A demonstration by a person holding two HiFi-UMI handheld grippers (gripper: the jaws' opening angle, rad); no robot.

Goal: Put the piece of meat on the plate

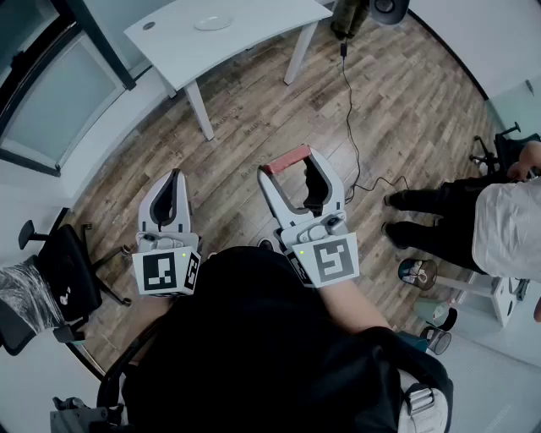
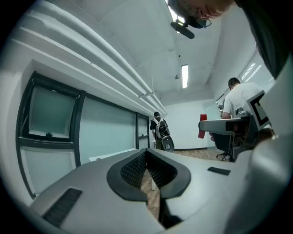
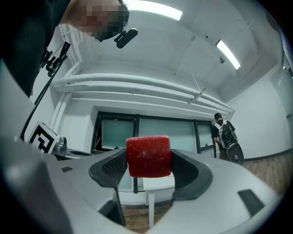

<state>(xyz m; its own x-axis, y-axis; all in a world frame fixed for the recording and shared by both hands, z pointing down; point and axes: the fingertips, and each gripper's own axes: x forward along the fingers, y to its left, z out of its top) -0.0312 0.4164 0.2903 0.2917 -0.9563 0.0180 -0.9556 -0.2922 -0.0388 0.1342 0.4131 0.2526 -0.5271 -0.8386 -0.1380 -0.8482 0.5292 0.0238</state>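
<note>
The right gripper (image 1: 292, 167) pinches the red piece of meat (image 3: 148, 156) between its jaw tips, in the air above the wooden floor (image 1: 254, 110). The left gripper (image 1: 175, 181) is pressed together with nothing in it. The plate (image 1: 213, 23) sits on the white counter (image 1: 254, 38), well apart from both.

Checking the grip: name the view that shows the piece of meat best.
The right gripper view: the piece of meat sits large, clamped between the jaws. The head view shows a red strip at the jaw tips; the left gripper view, a small red block far off.
</note>
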